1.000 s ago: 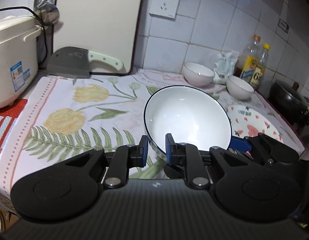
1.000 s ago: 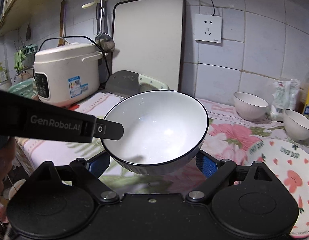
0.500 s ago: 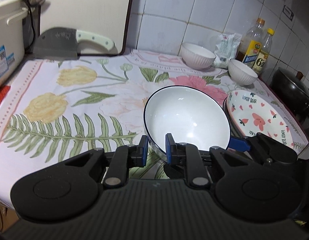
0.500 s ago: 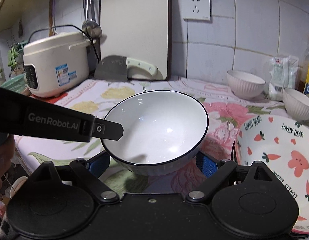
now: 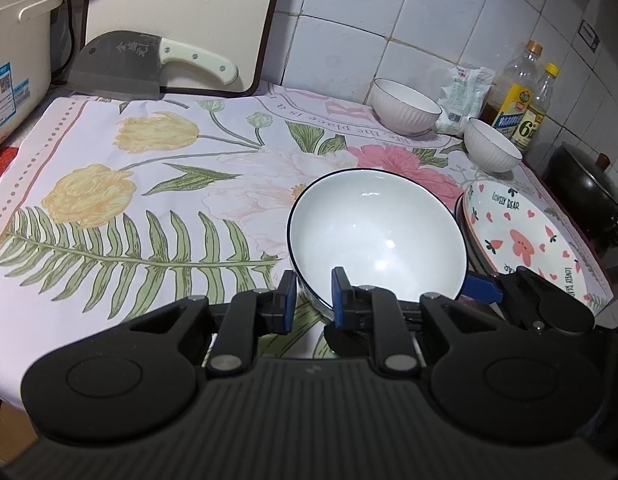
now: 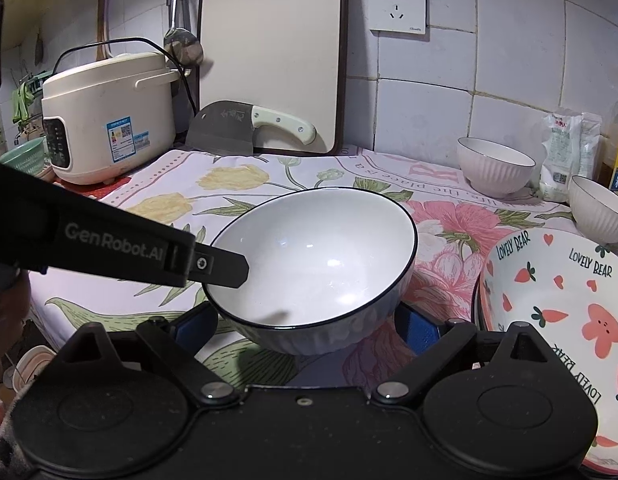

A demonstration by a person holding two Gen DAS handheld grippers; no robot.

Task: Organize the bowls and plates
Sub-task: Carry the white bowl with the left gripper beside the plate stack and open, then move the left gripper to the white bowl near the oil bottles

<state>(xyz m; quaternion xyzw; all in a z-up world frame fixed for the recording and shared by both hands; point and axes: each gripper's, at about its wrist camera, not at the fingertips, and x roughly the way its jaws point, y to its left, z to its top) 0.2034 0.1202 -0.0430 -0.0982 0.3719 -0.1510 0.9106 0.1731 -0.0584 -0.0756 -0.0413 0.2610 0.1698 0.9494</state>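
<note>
A large white bowl with a dark rim (image 5: 375, 236) (image 6: 313, 268) is held just above the flowered cloth. My left gripper (image 5: 313, 300) is shut on its near rim, one finger inside, one outside. My right gripper (image 6: 307, 328) has its blue pads on either side of the bowl's lower wall; whether they press on it is unclear. A bear-print plate (image 5: 529, 236) (image 6: 557, 312) lies to the right of the bowl. Two small ribbed bowls (image 5: 405, 108) (image 5: 493, 148) stand near the back wall.
A rice cooker (image 6: 109, 120) stands at the left. A cleaver (image 5: 149, 64) leans on a cutting board (image 6: 269, 56) at the back. Bottles (image 5: 521, 100) and a white bag (image 5: 463, 98) stand at the back right, a dark pot (image 5: 589, 188) beyond the cloth's right edge.
Both grippers with the large bowl have come down and moved along the counter beside the bear-print plate. The grips on the bowl are unchanged.
</note>
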